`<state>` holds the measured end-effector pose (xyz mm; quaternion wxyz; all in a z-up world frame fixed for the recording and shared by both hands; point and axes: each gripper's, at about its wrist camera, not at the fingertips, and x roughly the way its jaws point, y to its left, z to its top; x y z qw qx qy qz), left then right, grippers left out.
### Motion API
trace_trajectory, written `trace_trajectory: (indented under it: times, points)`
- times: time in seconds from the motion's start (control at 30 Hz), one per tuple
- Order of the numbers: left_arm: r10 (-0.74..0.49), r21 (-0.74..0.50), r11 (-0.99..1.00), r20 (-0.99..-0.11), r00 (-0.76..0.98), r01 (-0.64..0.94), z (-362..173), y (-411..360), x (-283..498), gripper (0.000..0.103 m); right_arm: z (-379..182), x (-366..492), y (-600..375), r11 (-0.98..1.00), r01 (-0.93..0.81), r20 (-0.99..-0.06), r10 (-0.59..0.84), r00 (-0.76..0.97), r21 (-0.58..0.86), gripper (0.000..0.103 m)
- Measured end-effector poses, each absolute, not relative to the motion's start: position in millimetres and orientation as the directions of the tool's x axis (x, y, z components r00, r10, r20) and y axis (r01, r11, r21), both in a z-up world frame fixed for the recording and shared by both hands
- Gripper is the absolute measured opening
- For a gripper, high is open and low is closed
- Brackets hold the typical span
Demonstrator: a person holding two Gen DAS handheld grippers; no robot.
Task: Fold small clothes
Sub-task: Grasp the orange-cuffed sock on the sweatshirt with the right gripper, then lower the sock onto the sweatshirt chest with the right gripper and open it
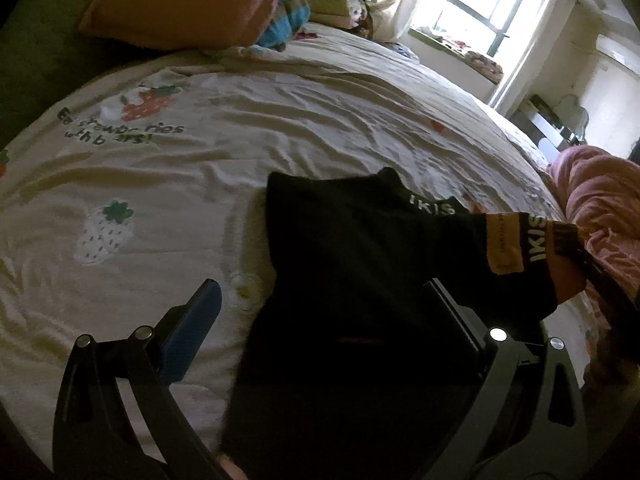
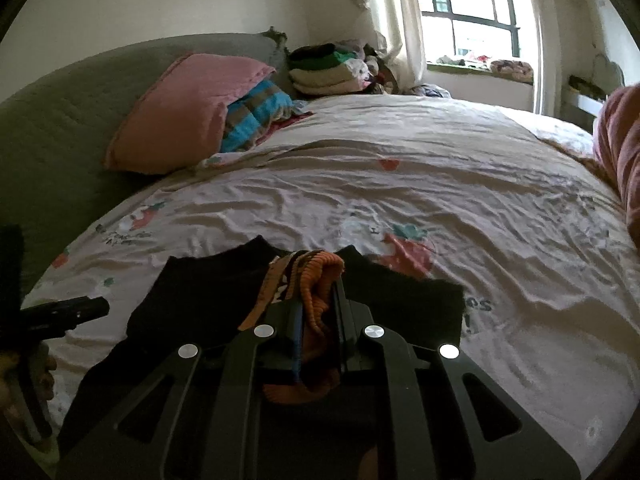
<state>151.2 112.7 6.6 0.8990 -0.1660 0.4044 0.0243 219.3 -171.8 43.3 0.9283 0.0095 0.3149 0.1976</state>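
A small black garment [image 1: 360, 264] with an orange-and-black waistband lies on the bed [image 1: 280, 120], low in the middle of both views, spread over a cream sheet printed with strawberries. The right tongs [image 2: 316, 300] are nearly closed and pinch a bunch of that orange waistband [image 2: 320, 280], lifting it above the rest of the cloth. In the left wrist view the left tongs [image 1: 324, 296] stand wide apart, one blue-padded finger [image 1: 192, 332] over bare sheet at lower left, the other dark against the black fabric; the garment lies between them, but nothing is clamped. The waistband stretches toward the right edge of that frame. A pink pillow [image 2: 180, 116] leans on the grey headboard at upper left, with a blue striped cloth [image 2: 256, 116] beside it and a stack of folded clothes [image 2: 328, 72] further back near the bright window [image 2: 468, 12].
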Motion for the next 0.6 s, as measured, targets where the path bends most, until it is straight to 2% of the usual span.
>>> trace_trajectory:
  times: [0.6]
  points:
    - [-0.100,-0.239,0.962,-0.753,0.651,-0.129,1,87,165,0.093,26,224,-188,0.941,-0.304,-0.626,0.328,0.707,0.148,0.012]
